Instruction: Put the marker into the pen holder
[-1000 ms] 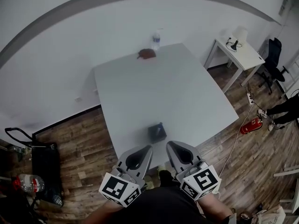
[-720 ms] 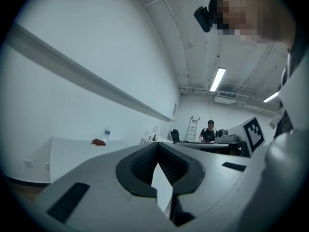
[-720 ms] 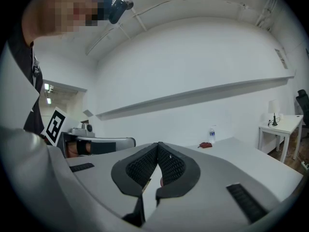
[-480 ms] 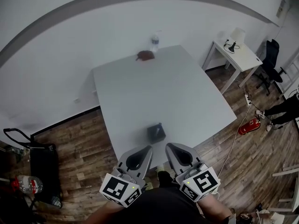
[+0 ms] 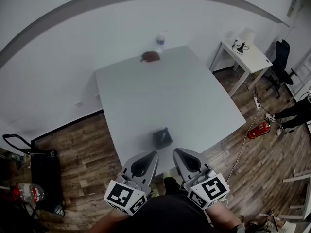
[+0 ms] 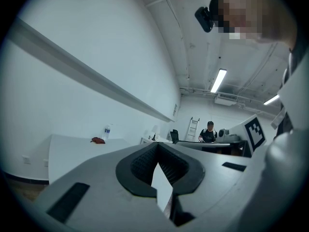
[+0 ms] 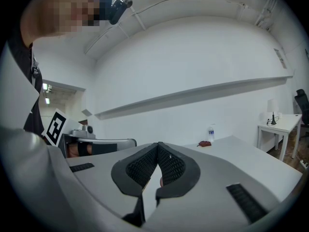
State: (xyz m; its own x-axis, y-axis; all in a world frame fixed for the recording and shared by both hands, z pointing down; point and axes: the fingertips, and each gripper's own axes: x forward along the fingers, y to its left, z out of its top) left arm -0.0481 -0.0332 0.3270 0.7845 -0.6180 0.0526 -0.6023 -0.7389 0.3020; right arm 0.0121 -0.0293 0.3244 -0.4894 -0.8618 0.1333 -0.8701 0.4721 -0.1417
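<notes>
A black square pen holder [image 5: 163,138] stands near the front edge of the white table [image 5: 170,96]. Something slim and dark pokes above its far rim; I cannot tell whether it is the marker. No loose marker shows on the table. My left gripper [image 5: 155,154] and right gripper [image 5: 175,151] hang side by side just short of the table's front edge, close to the person's body, with the holder a little ahead between them. Each gripper view shows the ribbed pads meeting at the tip, left gripper [image 6: 157,148] and right gripper [image 7: 158,146], with nothing held.
A water bottle [image 5: 160,41] and a reddish-brown object [image 5: 150,57] sit at the table's far edge. To the right stand a small white desk [image 5: 248,52] with a lamp, an office chair [image 5: 283,57] and a red fire extinguisher [image 5: 257,129]. A black cart [image 5: 43,166] stands at the left.
The head view has shifted slightly. Both grippers and the pen holder keep their places.
</notes>
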